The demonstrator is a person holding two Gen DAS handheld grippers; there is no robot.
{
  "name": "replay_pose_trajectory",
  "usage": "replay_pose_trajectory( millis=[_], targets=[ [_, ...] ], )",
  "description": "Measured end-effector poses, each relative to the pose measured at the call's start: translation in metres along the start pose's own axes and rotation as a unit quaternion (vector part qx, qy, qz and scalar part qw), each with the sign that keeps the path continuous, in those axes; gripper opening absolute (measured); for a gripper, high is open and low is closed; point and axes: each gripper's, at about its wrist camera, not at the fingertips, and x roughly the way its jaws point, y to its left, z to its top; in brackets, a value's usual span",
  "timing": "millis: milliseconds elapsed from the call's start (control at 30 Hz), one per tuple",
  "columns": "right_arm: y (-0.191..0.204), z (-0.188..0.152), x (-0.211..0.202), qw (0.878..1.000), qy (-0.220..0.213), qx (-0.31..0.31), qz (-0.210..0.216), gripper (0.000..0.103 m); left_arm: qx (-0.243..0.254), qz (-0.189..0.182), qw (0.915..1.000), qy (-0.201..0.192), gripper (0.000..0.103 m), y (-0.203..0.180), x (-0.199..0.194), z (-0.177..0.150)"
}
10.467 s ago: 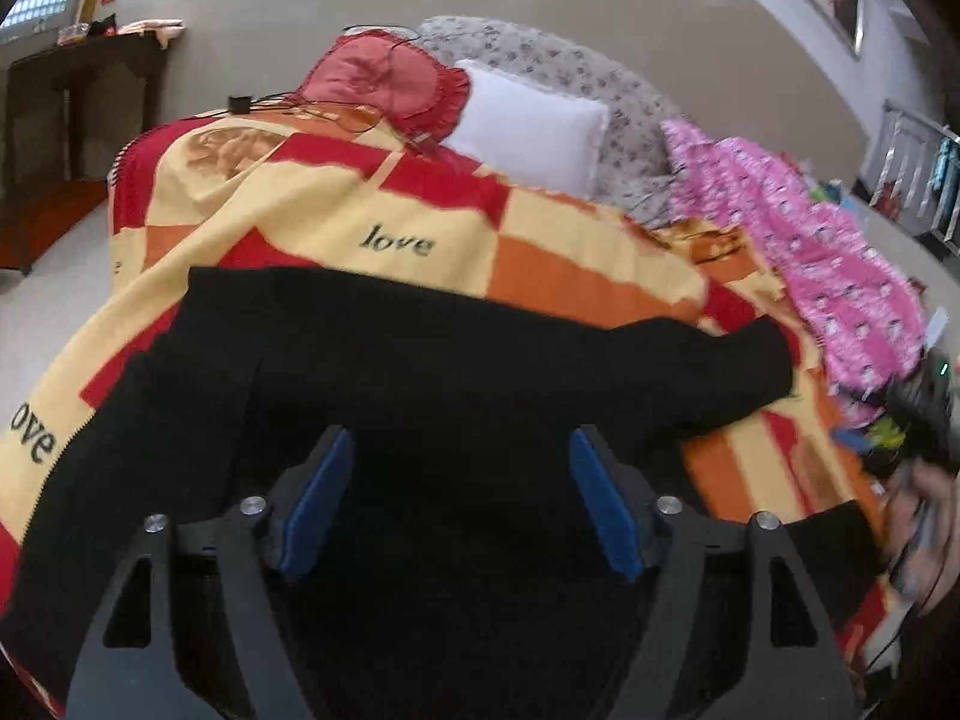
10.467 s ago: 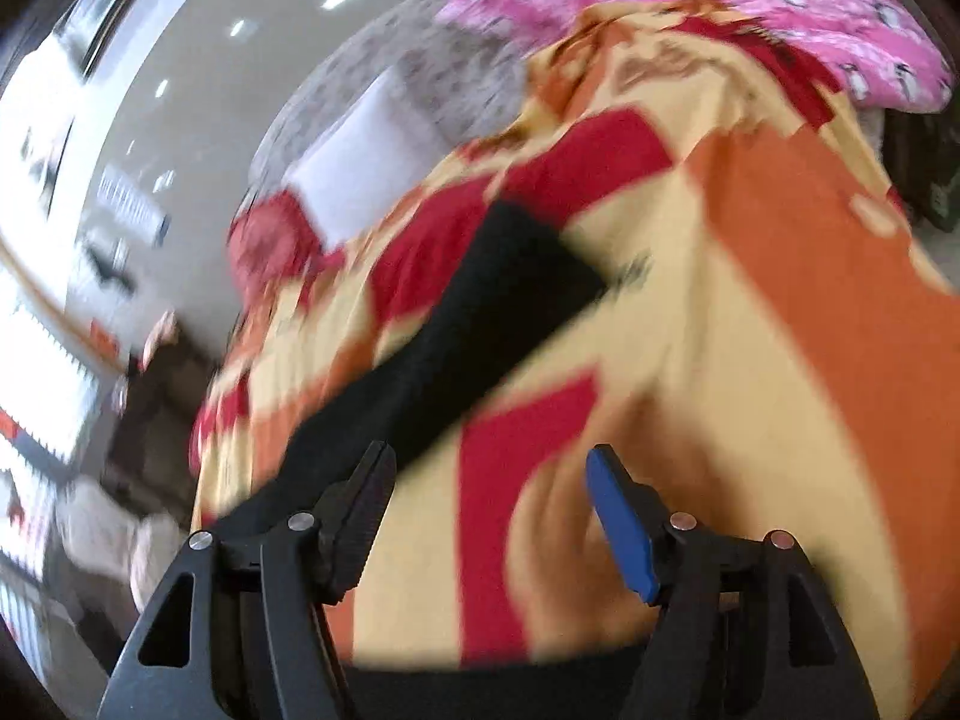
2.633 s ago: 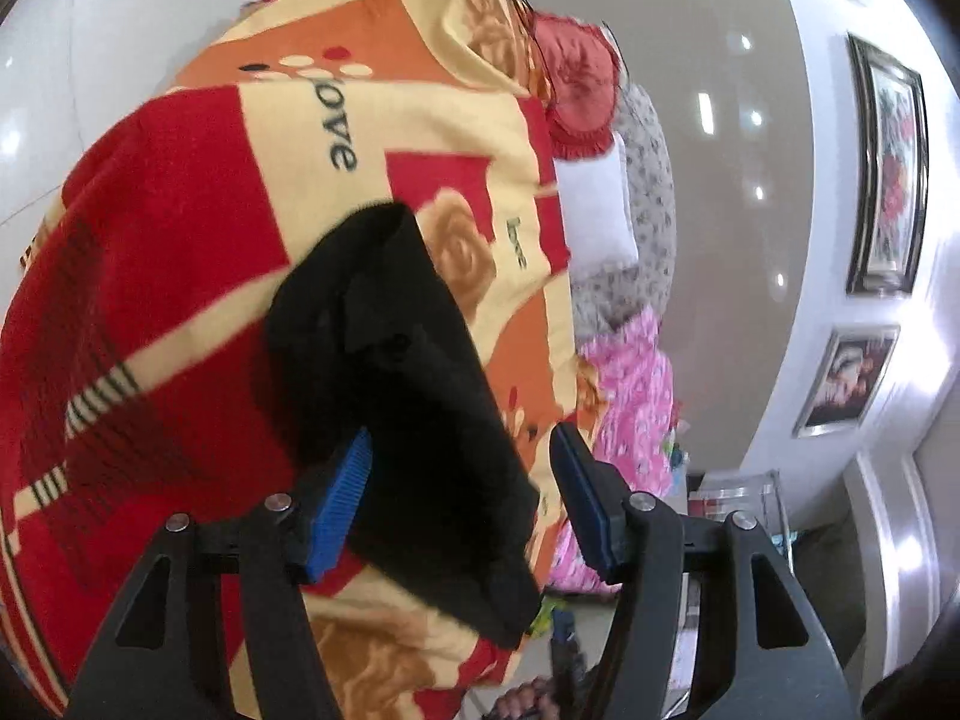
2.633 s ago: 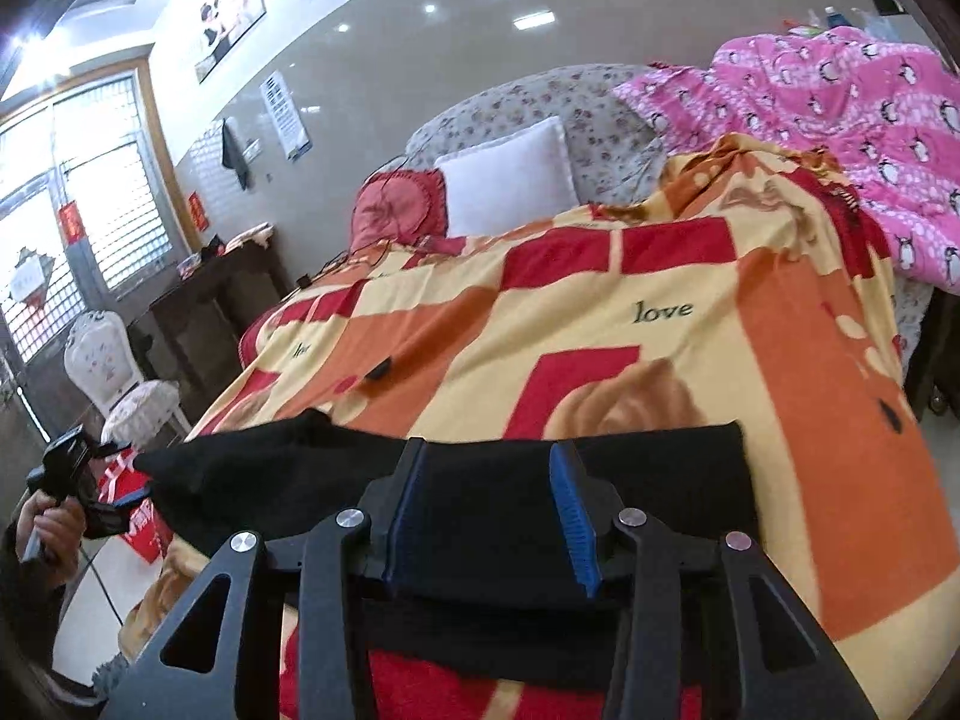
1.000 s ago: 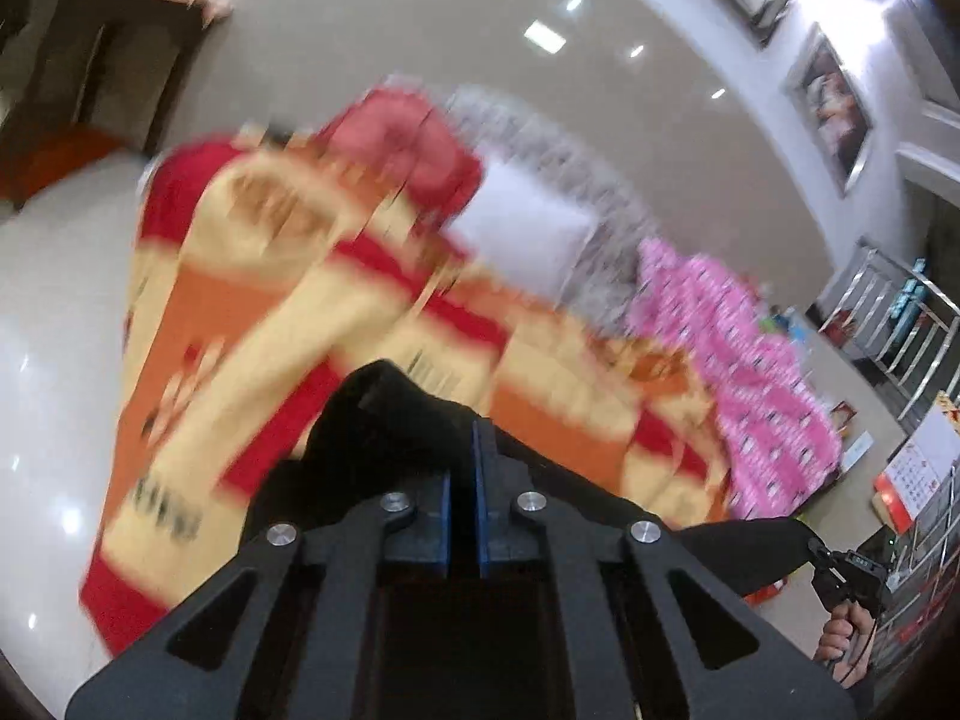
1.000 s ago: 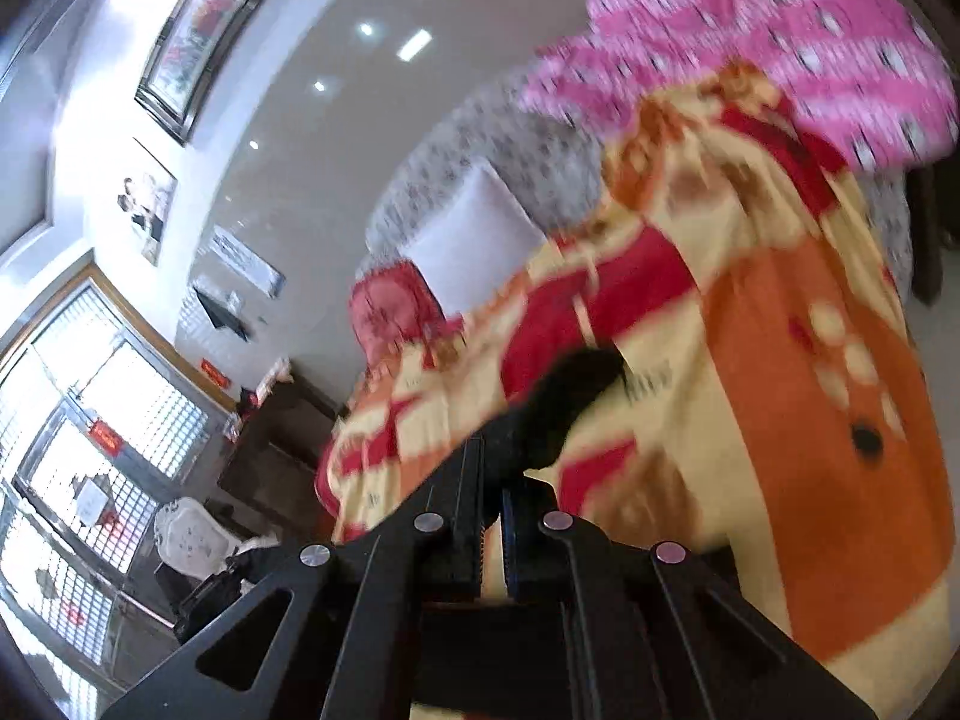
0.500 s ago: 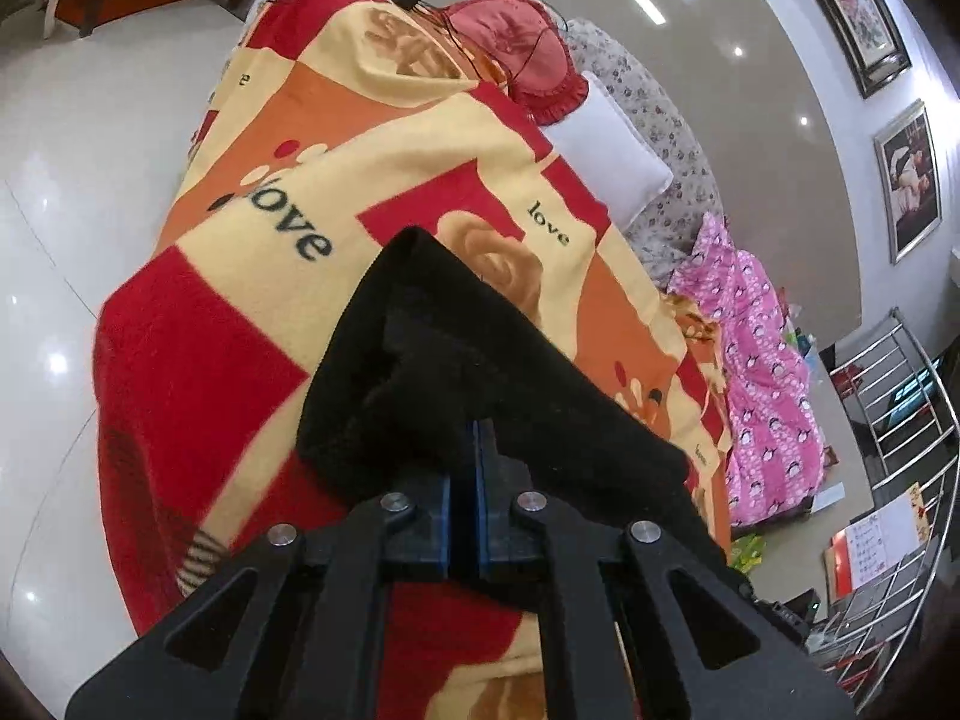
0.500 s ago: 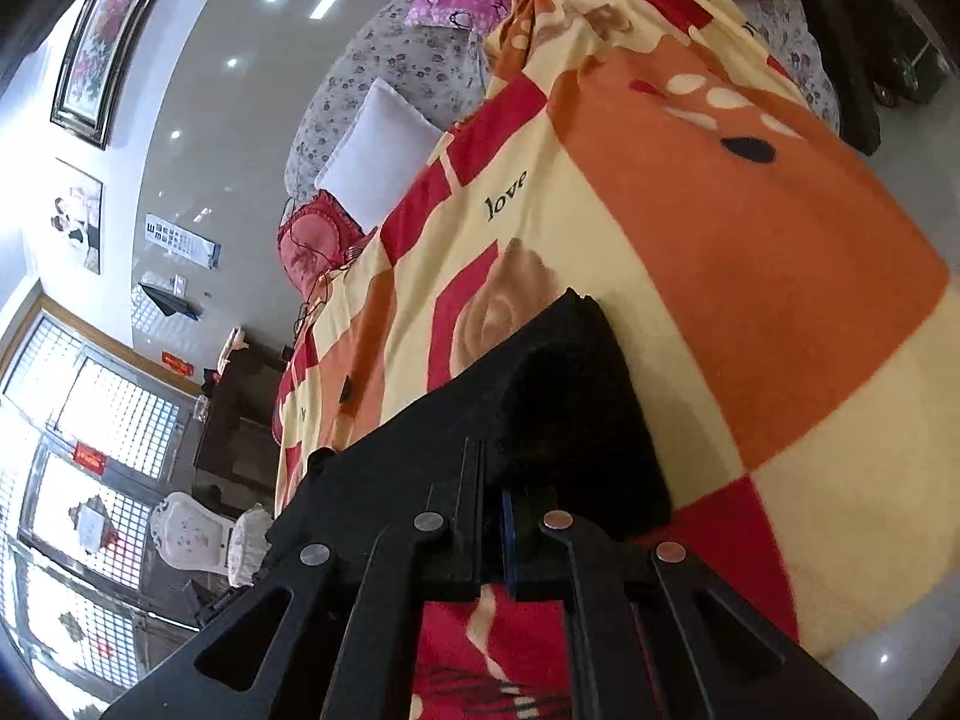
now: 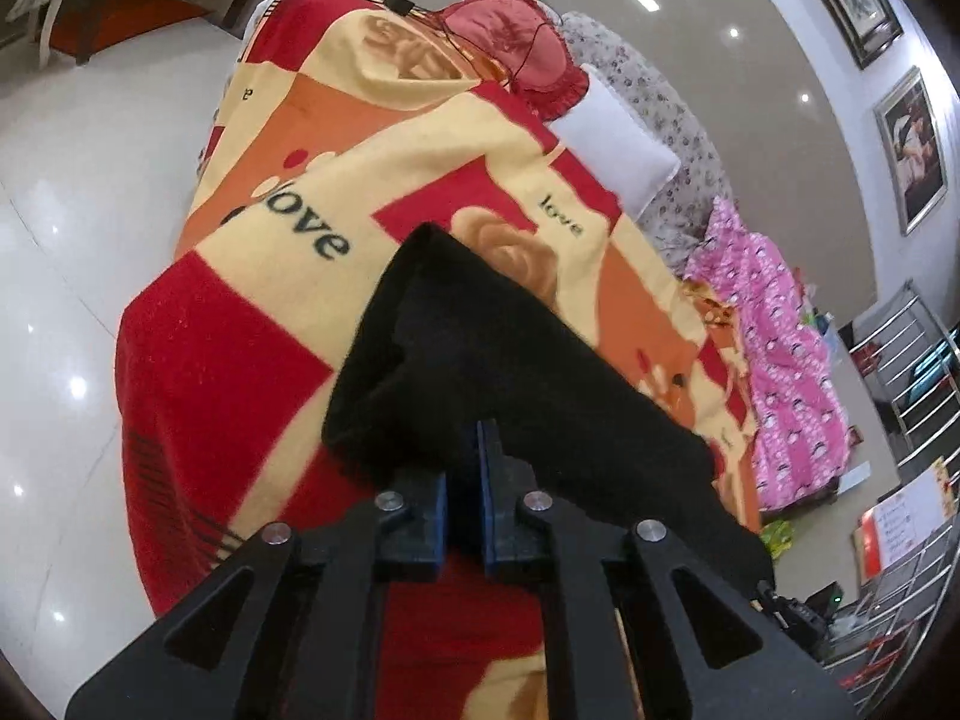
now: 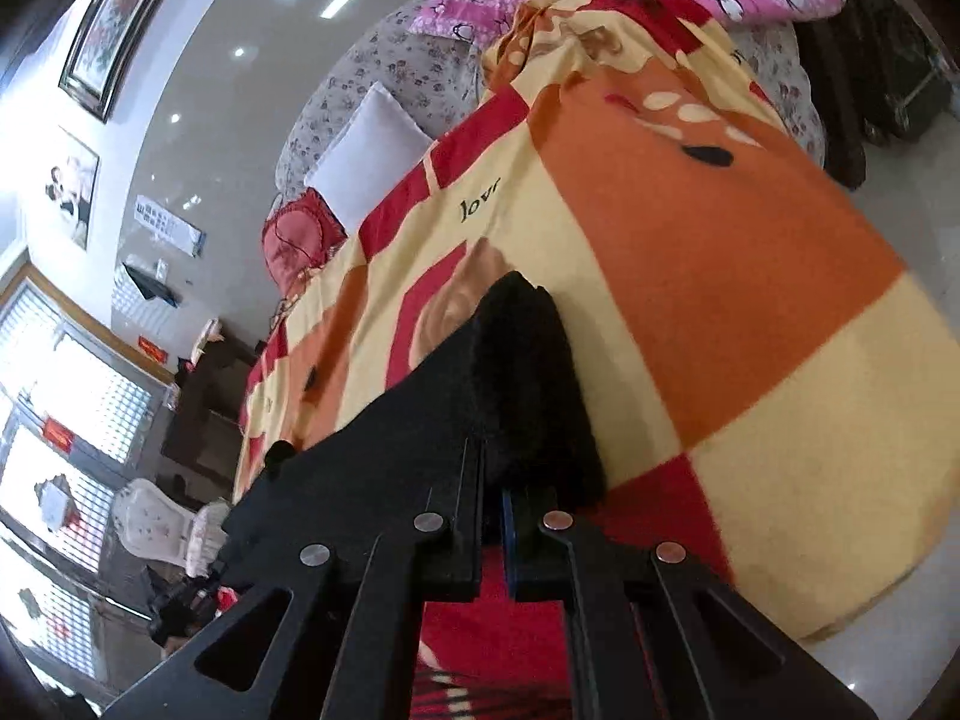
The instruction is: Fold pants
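Observation:
The black pants [image 9: 510,360] lie folded as a long band across the red, orange and yellow "love" blanket [image 9: 240,360]. My left gripper [image 9: 467,450] is low over the blanket at the band's near left corner. Its jaws are opening by a sliver, with black cloth still pinched between the blue pads [image 9: 489,480]. In the right wrist view the pants [image 10: 420,450] end in a thick folded corner. My right gripper [image 10: 492,468] is shut on the near edge there, close to the blanket [image 10: 720,300].
At the head of the bed are a white pillow [image 9: 612,138], a red cushion [image 9: 510,30] and a pink penguin quilt [image 9: 786,372]. Glossy floor [image 9: 60,240] runs along the bed's edge. A metal rack [image 9: 918,372] stands beyond it; a white chair [image 10: 162,522] is near the windows.
Both grippers have come down with the pants' edge from the air onto the blanket. Over the last half second they hardly moved; the left pads show a slightly wider gap.

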Motion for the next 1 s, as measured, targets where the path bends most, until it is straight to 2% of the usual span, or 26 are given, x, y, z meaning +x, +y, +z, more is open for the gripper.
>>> replay_pose_trajectory(
  millis=[67, 133, 233, 300, 333, 367, 400, 433, 467, 500, 533, 600, 633, 667, 767, 800, 833, 867, 900, 933, 1000],
  targets=[
    [-0.006, -0.004, 0.000, 1.000, 0.003, 0.017, -0.003, 0.003, -0.007, -0.002, 1.0000, -0.005, 0.007, 0.001, -0.001, -0.003],
    [-0.001, -0.008, -0.005, 1.000, -0.009, 0.004, -0.004, 0.003, 0.012, 0.010, 0.9998, -0.014, 0.011, -0.003, -0.002, -0.004],
    [-0.008, -0.009, 0.004, 1.000, -0.002, 0.006, -0.012, 0.004, 0.022, 0.018, 0.9994, -0.018, 0.012, -0.004, 0.001, -0.004],
    [-0.005, -0.007, 0.003, 1.000, -0.006, -0.005, -0.022, 0.004, 0.039, 0.040, 0.9981, -0.026, 0.021, -0.010, -0.004, -0.003],
    [-0.006, -0.004, -0.001, 0.999, -0.015, -0.007, -0.035, 0.007, 0.048, 0.065, 0.9958, -0.042, 0.024, -0.013, -0.008, -0.002],
    [-0.007, -0.003, -0.004, 0.999, -0.020, -0.007, -0.043, 0.010, 0.056, 0.099, 0.9915, -0.063, 0.031, -0.015, -0.014, 0.000],
    [-0.008, 0.000, -0.009, 0.997, -0.031, -0.010, -0.064, 0.013, 0.062, 0.146, 0.9823, -0.099, 0.033, -0.018, -0.025, 0.003],
    [-0.005, 0.002, -0.020, 0.991, -0.060, -0.020, -0.117, 0.022, 0.068, 0.170, 0.9751, -0.125, 0.033, -0.022, -0.033, 0.003],
    [0.000, 0.004, -0.028, 0.983, -0.085, -0.033, -0.157, 0.025, 0.077, 0.183, 0.9686, -0.150, 0.034, -0.028, -0.040, 0.003],
    [0.007, 0.005, -0.036, 0.976, -0.111, -0.049, -0.184, 0.025, 0.090, 0.179, 0.9644, -0.172, 0.034, -0.037, -0.046, 0.001],
    [0.016, 0.005, -0.043, 0.972, -0.131, -0.070, -0.185, 0.025, 0.106, 0.162, 0.9653, -0.176, 0.034, -0.045, -0.047, -0.001],
    [0.035, 0.002, -0.040, 0.975, -0.126, -0.112, -0.144, 0.025, 0.162, 0.107, 0.9711, -0.139, 0.034, -0.072, -0.029, -0.011],
    [0.046, -0.001, -0.031, 0.978, -0.102, -0.138, -0.115, 0.024, 0.183, 0.093, 0.9717, -0.116, 0.034, -0.081, -0.017, -0.016],
    [0.053, -0.005, -0.022, 0.978, -0.089, -0.154, -0.107, 0.024, 0.199, 0.092, 0.9711, -0.095, 0.034, -0.088, -0.004, -0.023],
    [0.064, -0.016, 0.005, 0.972, -0.052, -0.196, -0.120, 0.024, 0.213, 0.124, 0.9682, -0.042, 0.036, -0.093, 0.032, -0.039],
    [0.061, -0.020, 0.018, 0.971, -0.029, -0.200, -0.132, 0.024, 0.218, 0.137, 0.9654, -0.044, 0.037, -0.092, 0.038, -0.044],
    [0.056, -0.022, 0.027, 0.970, -0.006, -0.196, -0.142, 0.025, 0.237, 0.149, 0.9582, -0.056, 0.040, -0.097, 0.038, -0.050],
    [0.056, -0.025, 0.024, 0.969, -0.032, -0.205, -0.132, 0.028, 0.253, 0.164, 0.9518, -0.055, 0.043, -0.101, 0.041, -0.055],
    [0.055, -0.025, 0.024, 0.970, -0.029, -0.202, -0.130, 0.028, 0.261, 0.178, 0.9468, -0.060, 0.045, -0.105, 0.043, -0.059],
    [0.056, -0.026, 0.023, 0.972, -0.028, -0.198, -0.128, 0.030, 0.262, 0.187, 0.9446, -0.064, 0.045, -0.107, 0.045, -0.061],
    [0.058, -0.026, 0.022, 0.973, -0.022, -0.197, -0.117, 0.040, 0.261, 0.195, 0.9431, -0.066, 0.047, -0.108, 0.046, -0.062]
  ],
)
